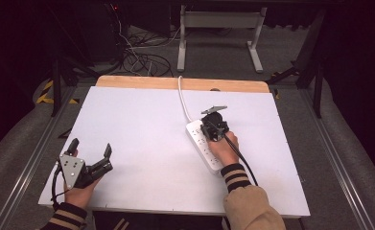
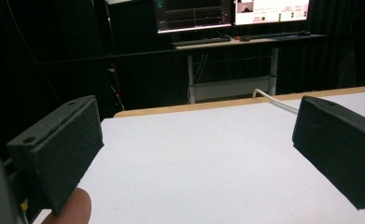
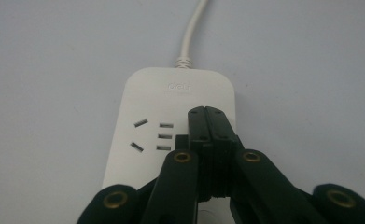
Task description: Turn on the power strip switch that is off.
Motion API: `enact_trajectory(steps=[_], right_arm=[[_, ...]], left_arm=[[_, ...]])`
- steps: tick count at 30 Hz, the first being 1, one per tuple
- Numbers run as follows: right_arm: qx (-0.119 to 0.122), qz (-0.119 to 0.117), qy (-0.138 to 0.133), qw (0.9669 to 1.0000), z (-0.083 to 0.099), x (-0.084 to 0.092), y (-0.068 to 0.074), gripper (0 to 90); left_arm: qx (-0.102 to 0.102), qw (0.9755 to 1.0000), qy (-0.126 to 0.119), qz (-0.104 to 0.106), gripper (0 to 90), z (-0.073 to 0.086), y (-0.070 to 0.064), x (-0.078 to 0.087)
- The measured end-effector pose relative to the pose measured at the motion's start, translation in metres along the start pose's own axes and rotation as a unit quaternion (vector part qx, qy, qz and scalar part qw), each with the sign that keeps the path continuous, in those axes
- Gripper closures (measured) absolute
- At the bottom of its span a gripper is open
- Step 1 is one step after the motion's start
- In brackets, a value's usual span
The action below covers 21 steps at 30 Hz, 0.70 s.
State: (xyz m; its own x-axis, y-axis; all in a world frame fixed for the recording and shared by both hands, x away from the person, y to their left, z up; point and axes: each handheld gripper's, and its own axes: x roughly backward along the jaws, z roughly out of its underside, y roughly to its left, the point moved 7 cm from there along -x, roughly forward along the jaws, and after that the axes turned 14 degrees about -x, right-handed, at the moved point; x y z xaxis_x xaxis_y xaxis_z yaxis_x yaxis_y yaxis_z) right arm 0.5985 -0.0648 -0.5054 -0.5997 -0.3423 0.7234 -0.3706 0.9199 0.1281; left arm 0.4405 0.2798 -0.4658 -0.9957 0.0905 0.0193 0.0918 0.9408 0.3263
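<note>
Jaws of our right gripper (image 3: pixel 211 112) are pressed together on the white power strip (image 3: pixel 171 116), at 3 o'clock on the table (image 1: pixel 142 120). Pushing sideways could slide the strip away. Our left gripper (image 1: pixel 91 148) rests wide apart at 8 o'clock.

Power strip (image 3: pixel 171 107) smooth white plastic; table (image 1: pixel 142 124) matt white, wood edge; fingers (image 2: pixel 343 144) matt blk.

Table (image 1: pixel 142 124): white top, wooden far edge. 1 white power strip (image 1: pixel 203 147) lying right of centre, its cord (image 1: pixel 181 98) running to the far edge.
</note>
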Motion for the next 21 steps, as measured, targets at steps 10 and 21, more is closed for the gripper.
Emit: enact_trajectory(steps=[10,21], right_arm=[[0.001,0.009,-0.010,0.9999,0.0005,-0.0004,0.0004,90.0],[0.007,0.023,-0.019,0.9995,0.0019,0.0000,0.0024,90.0]], left_arm=[[0.001,1.0000,0.001,0.003,2.1,0.0002,-0.0010,-0.0004],[0.001,0.9999,0.001,0.011,2.1,-0.0007,-0.0053,-0.0047]])
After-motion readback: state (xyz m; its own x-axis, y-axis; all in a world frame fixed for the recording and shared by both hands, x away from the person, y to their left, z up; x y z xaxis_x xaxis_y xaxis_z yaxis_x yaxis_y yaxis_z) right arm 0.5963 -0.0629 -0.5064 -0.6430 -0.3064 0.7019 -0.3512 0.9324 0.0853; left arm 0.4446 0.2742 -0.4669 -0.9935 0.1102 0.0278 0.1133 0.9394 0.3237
